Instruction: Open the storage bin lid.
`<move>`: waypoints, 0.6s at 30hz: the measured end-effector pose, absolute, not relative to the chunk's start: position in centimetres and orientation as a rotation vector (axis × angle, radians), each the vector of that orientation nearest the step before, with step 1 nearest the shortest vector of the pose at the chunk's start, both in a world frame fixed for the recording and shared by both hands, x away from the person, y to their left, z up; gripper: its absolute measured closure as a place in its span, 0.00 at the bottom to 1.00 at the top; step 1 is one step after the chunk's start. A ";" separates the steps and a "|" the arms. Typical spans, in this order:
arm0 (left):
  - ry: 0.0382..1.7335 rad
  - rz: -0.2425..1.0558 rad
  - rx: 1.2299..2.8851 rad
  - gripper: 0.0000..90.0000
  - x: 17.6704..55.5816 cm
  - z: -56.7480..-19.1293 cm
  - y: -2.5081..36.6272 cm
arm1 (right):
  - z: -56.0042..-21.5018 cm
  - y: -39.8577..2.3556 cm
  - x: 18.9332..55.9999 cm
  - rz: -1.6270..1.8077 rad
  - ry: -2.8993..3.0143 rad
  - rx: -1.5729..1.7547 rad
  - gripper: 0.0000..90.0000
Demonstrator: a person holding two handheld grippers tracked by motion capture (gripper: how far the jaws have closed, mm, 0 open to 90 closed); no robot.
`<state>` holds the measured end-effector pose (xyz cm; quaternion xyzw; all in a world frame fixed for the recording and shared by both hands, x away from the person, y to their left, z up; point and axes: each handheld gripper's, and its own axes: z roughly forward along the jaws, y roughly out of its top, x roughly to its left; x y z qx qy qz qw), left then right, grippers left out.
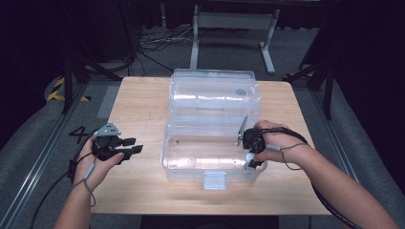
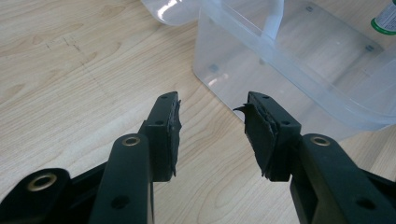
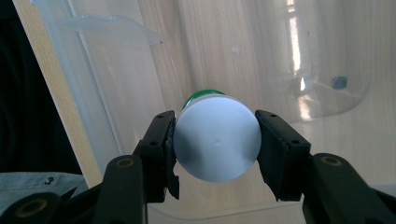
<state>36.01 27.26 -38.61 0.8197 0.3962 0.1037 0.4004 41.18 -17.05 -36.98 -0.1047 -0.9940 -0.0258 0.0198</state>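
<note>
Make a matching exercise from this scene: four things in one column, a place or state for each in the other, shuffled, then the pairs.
Things:
1. left tongs
2. right tongs
3. white-capped bottle
4. clear plastic box

Places or states:
A. lid swung back, standing open on the wooden table
B. clamped on a round white cap, inside the box
C. open with nothing between them, over bare table left of the box
D. held by its cap, a green band below it

Pairs: 1-C, 2-B, 3-D, 4-A
</note>
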 end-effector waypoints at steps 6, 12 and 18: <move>1.003 0.262 2.074 0.62 36.0 -38.6 27.2 | -37.8 -17.0 41.3 -0.066 -3.072 -0.317 0.56; 1.005 0.258 2.075 0.62 36.0 -38.7 27.2 | -38.5 -16.9 41.3 -0.075 -3.065 -0.311 0.56; 1.000 0.260 2.087 0.62 36.1 -38.8 27.1 | -38.8 -17.0 41.3 -0.066 -3.053 -0.309 0.56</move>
